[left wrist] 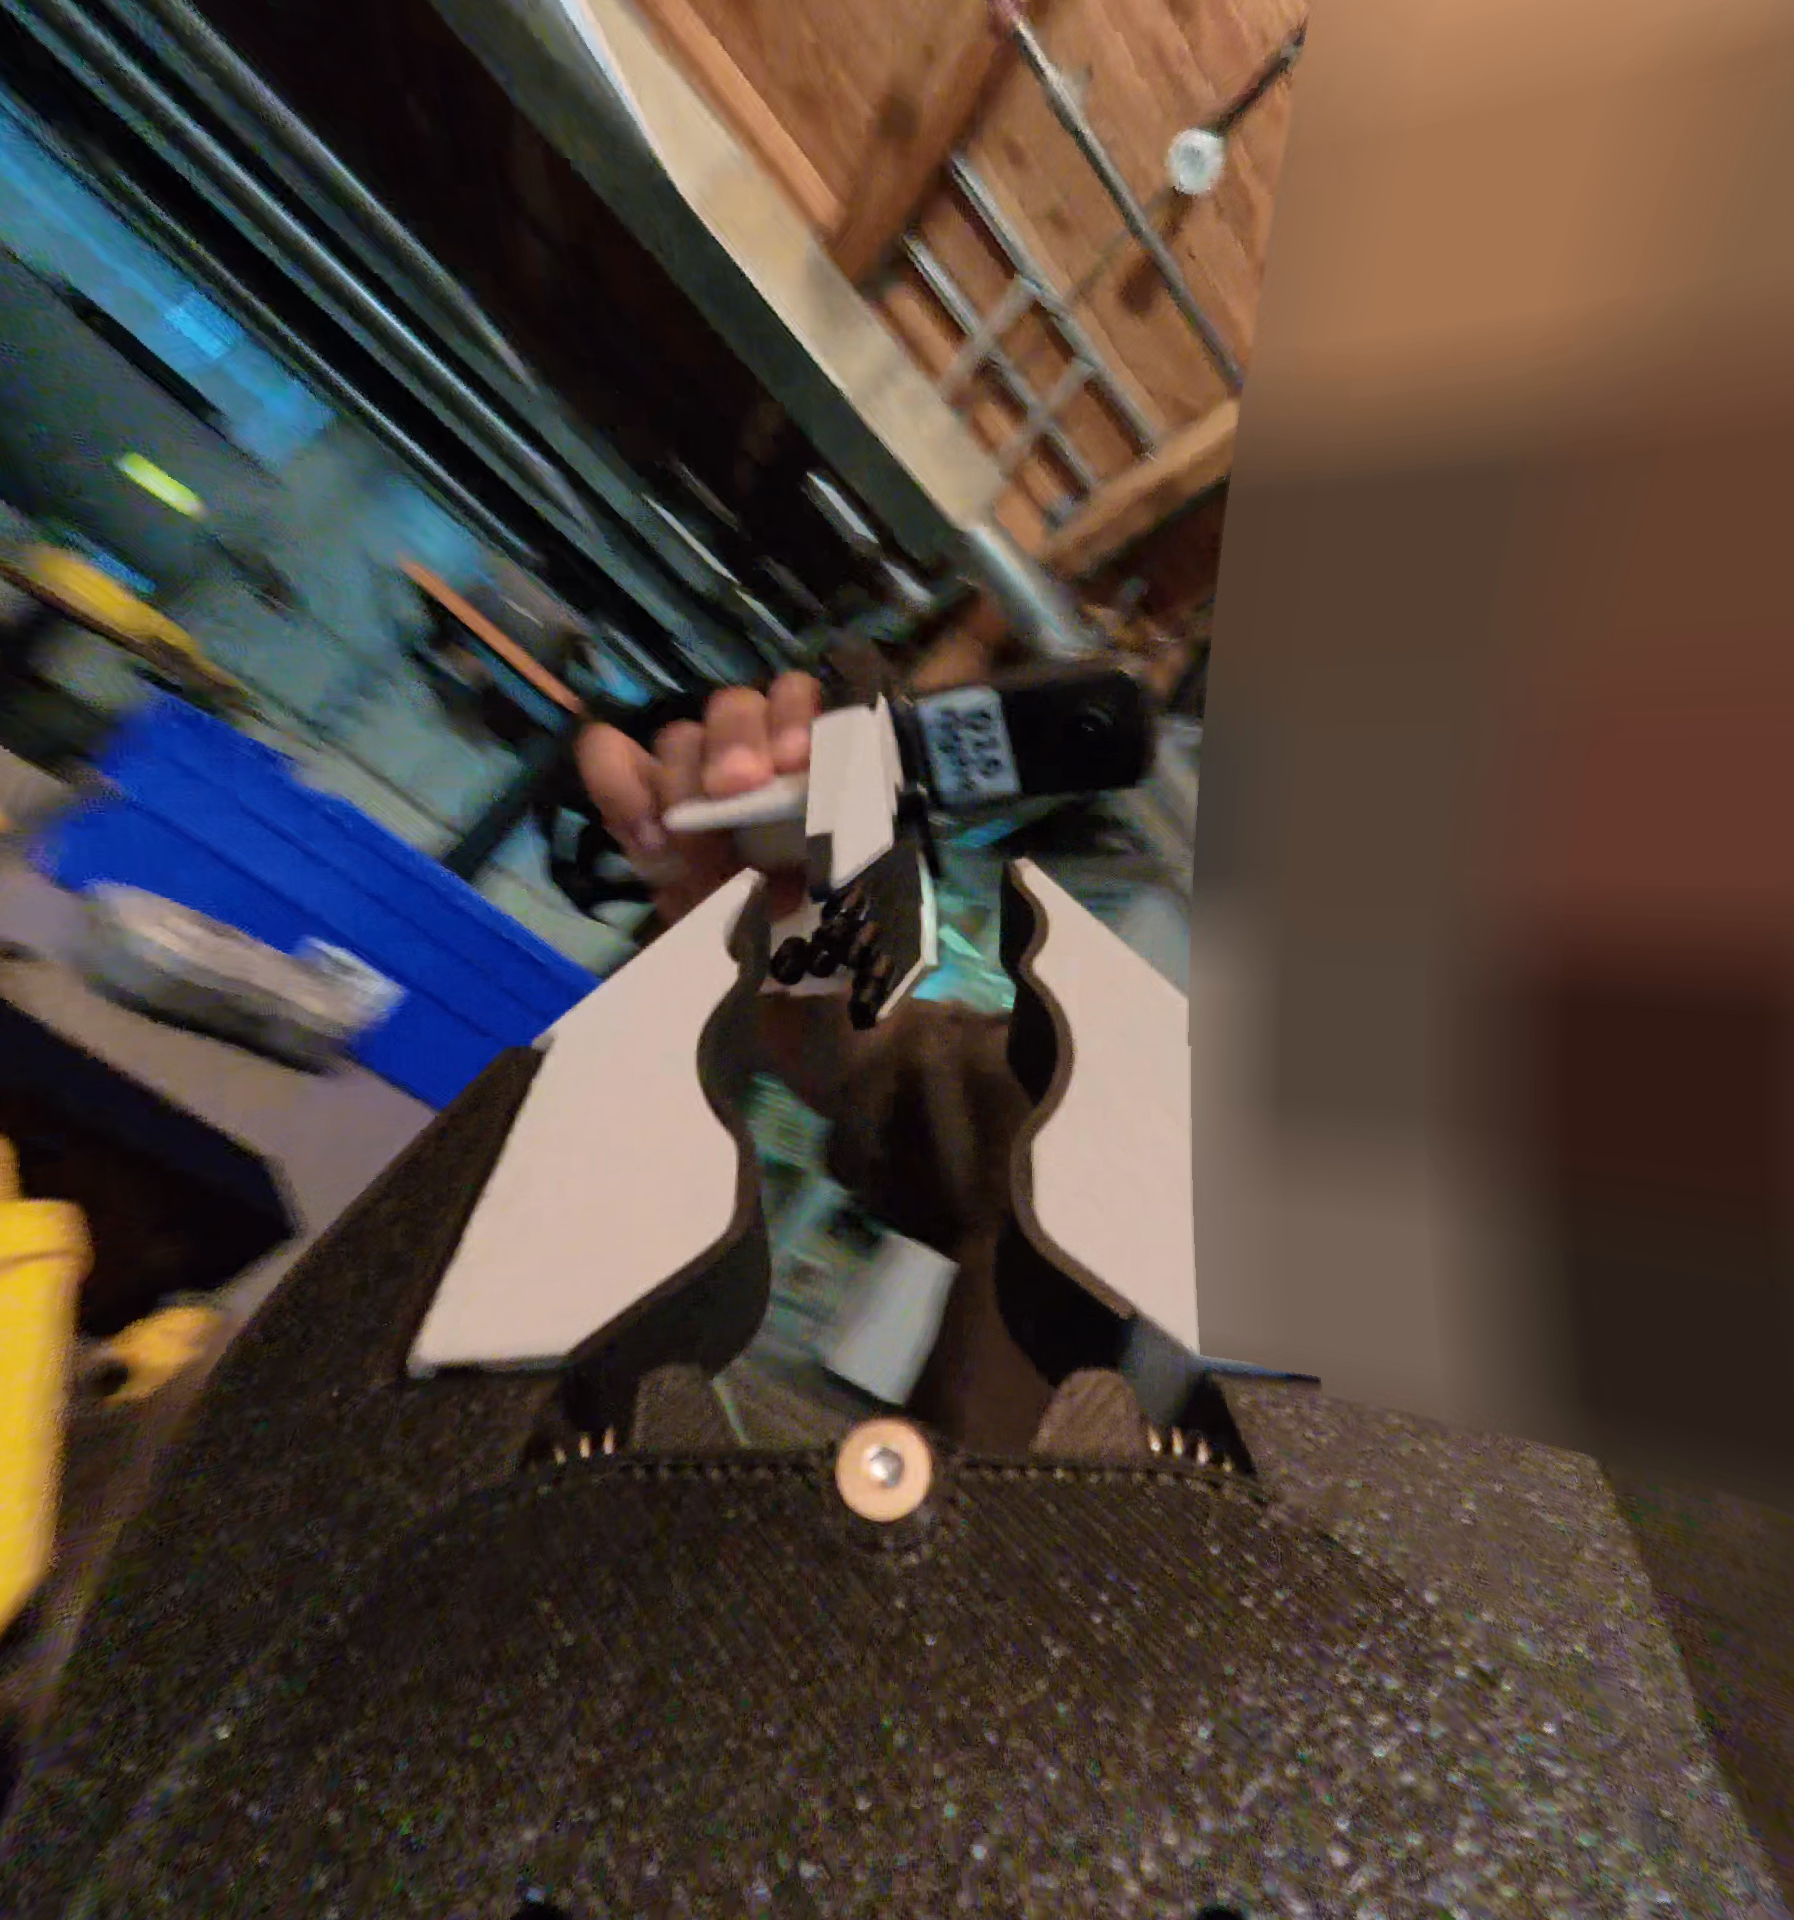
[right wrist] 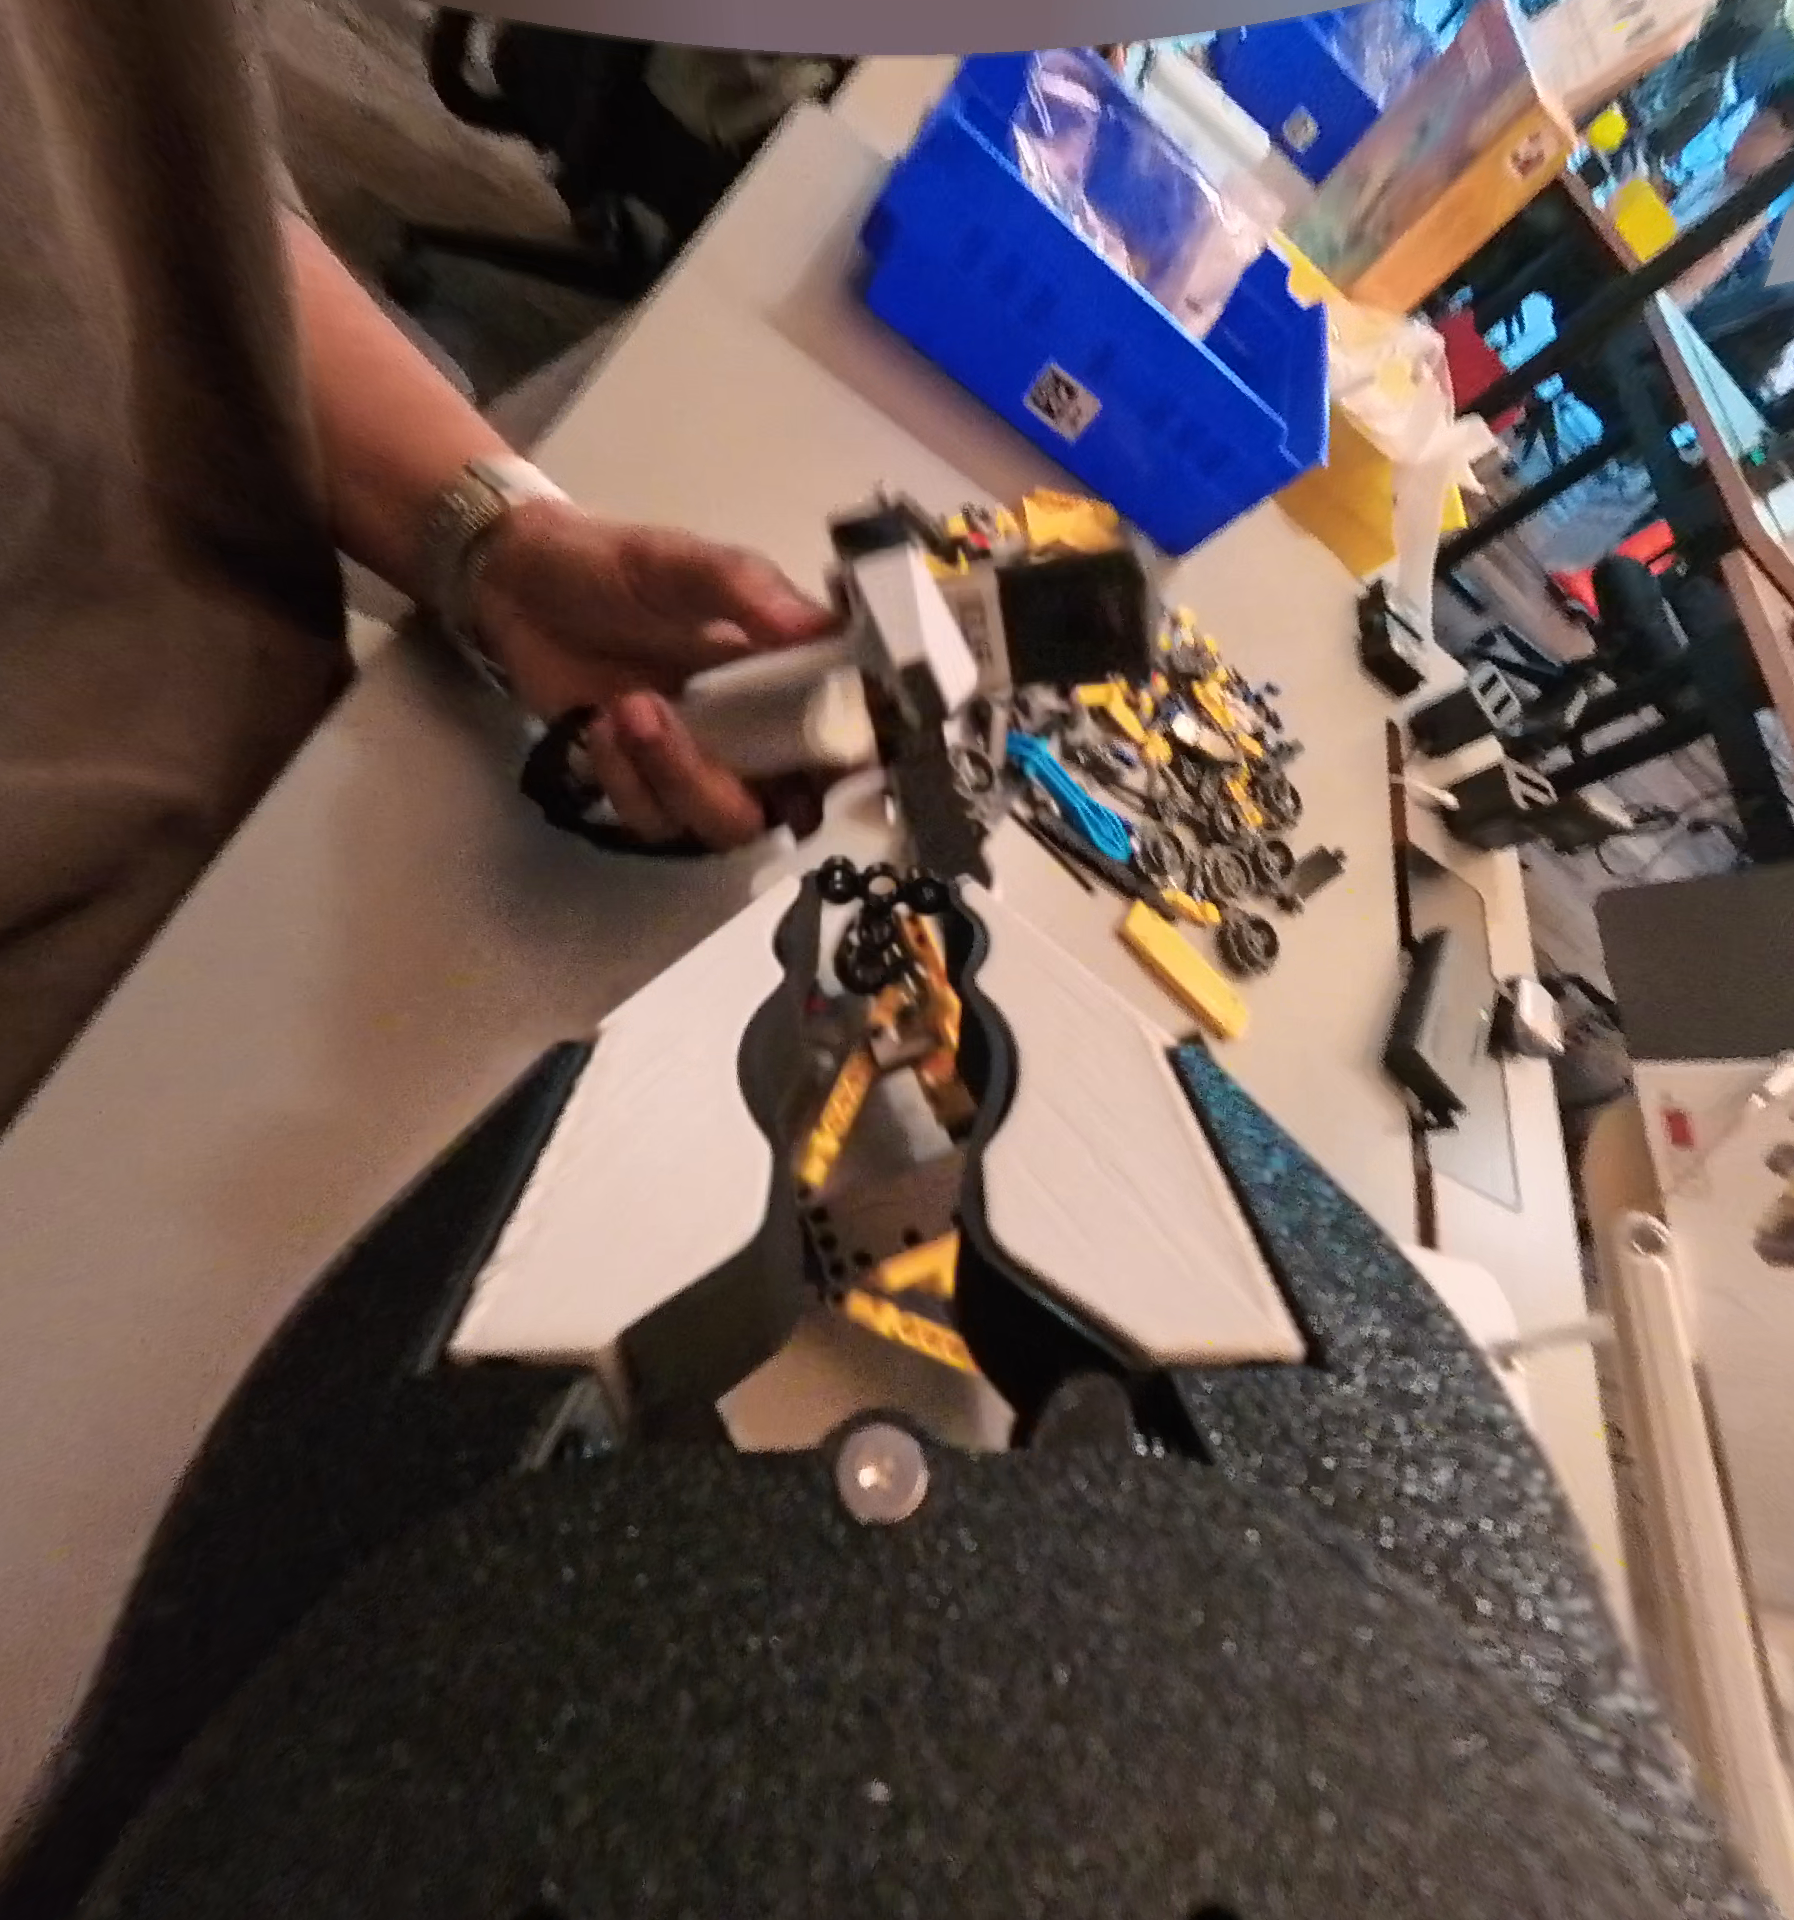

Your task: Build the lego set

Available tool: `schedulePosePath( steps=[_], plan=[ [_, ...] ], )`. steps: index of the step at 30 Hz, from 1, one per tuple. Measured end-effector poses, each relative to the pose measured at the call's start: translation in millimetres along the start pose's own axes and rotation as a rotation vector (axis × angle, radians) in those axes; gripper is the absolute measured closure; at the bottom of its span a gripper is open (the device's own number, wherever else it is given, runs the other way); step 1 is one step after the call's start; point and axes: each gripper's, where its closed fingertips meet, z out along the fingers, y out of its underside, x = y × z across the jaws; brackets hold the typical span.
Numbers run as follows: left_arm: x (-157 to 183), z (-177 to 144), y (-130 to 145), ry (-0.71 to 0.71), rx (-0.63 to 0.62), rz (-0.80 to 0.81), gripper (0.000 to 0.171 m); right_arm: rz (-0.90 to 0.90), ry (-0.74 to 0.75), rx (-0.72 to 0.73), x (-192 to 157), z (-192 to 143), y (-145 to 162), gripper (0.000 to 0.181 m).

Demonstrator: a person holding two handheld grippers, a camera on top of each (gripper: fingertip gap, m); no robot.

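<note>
A blue bin (right wrist: 1090, 343) on the far tabletop (right wrist: 249, 1091) holds clear plastic bags. The right gripper (right wrist: 877, 914) has its jaws closed narrowly on a yellow-and-black brick assembly (right wrist: 888, 1049), whose long axis runs along the fingers, black end pointing far. The left gripper (left wrist: 877, 935) shows a moderate gap between its jaws, gripping nothing visible. Loose brick parts (right wrist: 1184, 790) lie to the right.

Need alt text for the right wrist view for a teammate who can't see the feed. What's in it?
The right tool is closed around a yellow and black brick-built assembly above a white table. Just beyond its tips, a hand holds the left tool, pointed toward it. Behind lie a pile of loose yellow and black parts and a blue bin.
</note>
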Motion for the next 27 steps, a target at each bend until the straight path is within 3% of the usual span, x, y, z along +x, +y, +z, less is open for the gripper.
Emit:
schedulePosePath(
  steps=[1, 3, 5, 7, 9, 14, 21, 27],
  plan=[
    [-3, -6, -8, -0.074, 0.023, 0.088, 0.135, -0.003, 0.008, -0.044, 5, -2, 10, 0.159],
    [-7, -14, -14, -0.2, 0.007, 0.241, 0.143, -0.011, 0.001, -0.182, 13, -5, 40, 0.16],
    [-31, -23, -8, -0.438, -0.084, 0.392, 0.152, -0.059, -0.021, -0.341, 19, -6, 73, 0.159],
    [-55, -27, 5, -0.629, -0.228, 0.517, 0.149, -0.087, -0.09, -0.455, 17, -5, 96, 0.159],
    [-77, -30, 24, -0.757, -0.386, 0.59, 0.137, -0.096, -0.171, -0.521, 12, -2, 107, 0.159],
    [-106, -35, 51, -0.885, -0.579, 0.619, 0.12, -0.143, -0.355, -0.607, 0, 4, 120, 0.159],
    [-125, -48, 57, -1.025, -0.715, 0.7, 0.128, -0.18, -0.444, -0.631, -2, 9, 127, 0.159],
    [-131, -52, 54, -1.07, -0.738, 0.714, 0.135, -0.155, -0.466, -0.613, -5, 11, 126, 0.159]
  ],
)
